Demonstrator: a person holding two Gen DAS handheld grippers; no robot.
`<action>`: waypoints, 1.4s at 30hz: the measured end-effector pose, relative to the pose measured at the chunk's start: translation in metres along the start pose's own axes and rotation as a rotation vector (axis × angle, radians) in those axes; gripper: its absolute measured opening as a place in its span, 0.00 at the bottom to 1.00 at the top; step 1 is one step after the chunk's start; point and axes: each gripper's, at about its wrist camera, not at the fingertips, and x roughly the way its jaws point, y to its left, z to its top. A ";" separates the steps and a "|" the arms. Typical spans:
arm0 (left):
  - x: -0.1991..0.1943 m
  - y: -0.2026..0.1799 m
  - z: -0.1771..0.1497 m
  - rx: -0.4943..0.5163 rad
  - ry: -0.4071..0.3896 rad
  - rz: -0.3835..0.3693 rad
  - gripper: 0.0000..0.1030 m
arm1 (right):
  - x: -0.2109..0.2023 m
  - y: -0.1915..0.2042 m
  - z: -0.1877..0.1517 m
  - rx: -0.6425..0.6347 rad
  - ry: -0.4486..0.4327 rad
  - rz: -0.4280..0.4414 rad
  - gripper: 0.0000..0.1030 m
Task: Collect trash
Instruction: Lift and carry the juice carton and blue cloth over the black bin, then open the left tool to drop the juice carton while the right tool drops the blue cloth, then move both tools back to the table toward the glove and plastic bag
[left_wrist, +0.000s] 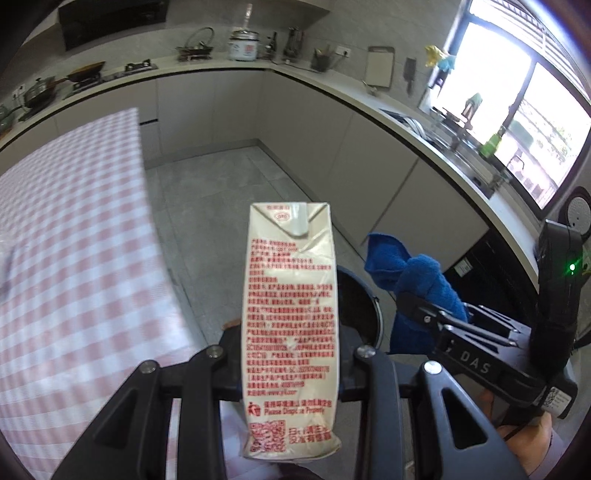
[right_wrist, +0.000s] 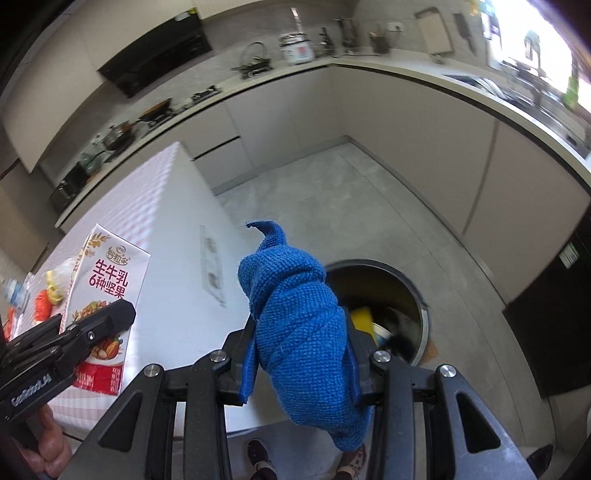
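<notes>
From the left wrist view, the left gripper pinches a tall cream-coloured drink carton printed with red text between its two black fingers, upright and gripped across its narrow sides, so that piece of trash is already picked up but not yet dropped. Behind the carton shows part of the dark rim of a round grey trash bin on the tiled floor, just off the edge of the table with the pink-and-white checked cloth; the gripper tilts steeply downward toward it. To the right, the right gripper holds a crumpled blue microfibre cloth. From the right wrist view, the right gripper is pressed onto the blue cloth, which bulges above and hangs below the jaws. The bin stands open just beyond, already holding something yellow and other items, too blurred to name. The left gripper with the carton hangs over the table's edge, where a few small things still lie at the far left. Both loads look close to release; more collecting seems to remain.
</notes>
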 end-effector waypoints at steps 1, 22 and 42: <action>0.009 -0.007 -0.001 0.006 0.013 -0.001 0.33 | 0.003 -0.009 -0.001 0.007 0.006 -0.009 0.39; 0.153 -0.042 -0.009 -0.074 0.186 0.088 0.56 | 0.116 -0.100 0.002 0.066 0.147 0.003 0.58; 0.075 -0.039 0.015 -0.080 0.084 0.077 0.64 | 0.060 -0.083 0.023 0.048 0.073 -0.013 0.61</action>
